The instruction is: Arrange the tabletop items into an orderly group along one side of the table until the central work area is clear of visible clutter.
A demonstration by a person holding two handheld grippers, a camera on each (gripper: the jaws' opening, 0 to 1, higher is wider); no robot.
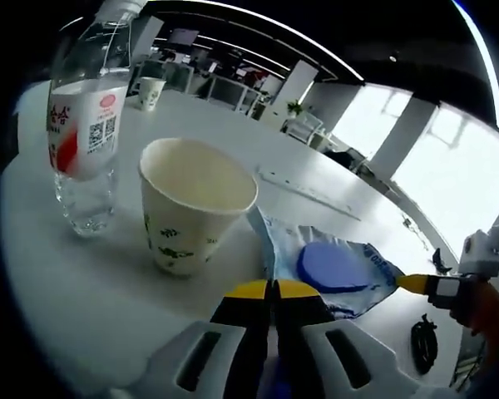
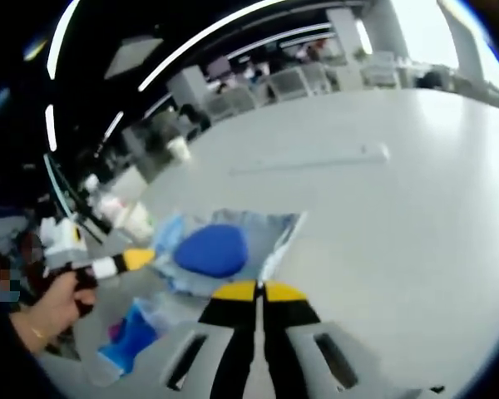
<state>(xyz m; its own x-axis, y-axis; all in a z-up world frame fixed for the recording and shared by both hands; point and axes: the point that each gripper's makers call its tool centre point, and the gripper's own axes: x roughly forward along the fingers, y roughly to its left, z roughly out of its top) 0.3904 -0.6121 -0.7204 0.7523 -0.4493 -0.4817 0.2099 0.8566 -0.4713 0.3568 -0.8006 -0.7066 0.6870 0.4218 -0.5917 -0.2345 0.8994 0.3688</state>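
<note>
While both grippers [image 1: 274, 288] [image 2: 259, 292] pinch it, the packet [image 1: 333, 270] lies flat

Open office, bright windows [image 1: 449, 166], ceiling light strips [image 2: 233, 33]

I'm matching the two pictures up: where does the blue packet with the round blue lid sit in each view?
Left gripper view: blue packet lies lower right of centre, beside the paper cup, just above the shut jaws.
Right gripper view: left of centre, just above the jaws.
Shared landmark: the white table.
</note>
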